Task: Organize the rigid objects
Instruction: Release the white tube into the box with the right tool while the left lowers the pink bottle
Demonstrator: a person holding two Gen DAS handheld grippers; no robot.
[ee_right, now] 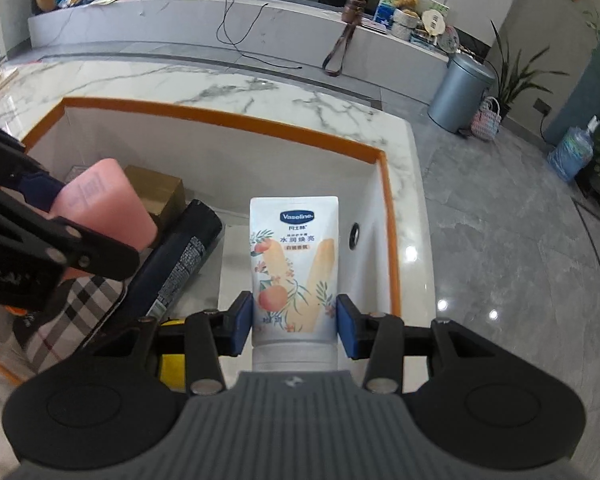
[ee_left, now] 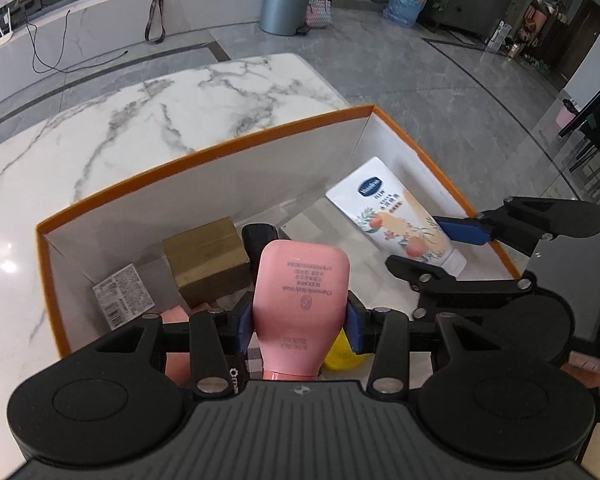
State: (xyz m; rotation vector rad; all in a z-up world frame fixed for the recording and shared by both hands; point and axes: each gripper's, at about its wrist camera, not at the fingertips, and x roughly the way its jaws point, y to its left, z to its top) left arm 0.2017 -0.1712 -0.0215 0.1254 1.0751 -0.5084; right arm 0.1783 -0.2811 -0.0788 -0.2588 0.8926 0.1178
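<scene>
A pink body-wash bottle (ee_left: 302,304) is clamped by the left gripper (ee_left: 298,330) above the orange-rimmed box (ee_left: 204,152); a Vaseline tube (ee_right: 294,268) is pinched by the right gripper (ee_right: 294,326) over its right end. With both held side by side, a collision could be caused.

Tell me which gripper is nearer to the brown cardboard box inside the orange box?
Left. The left gripper, shut on the pink bottle, hangs just beside the brown cardboard box. The right gripper, shut on the Vaseline tube, is over the opposite end of the orange box.
</scene>
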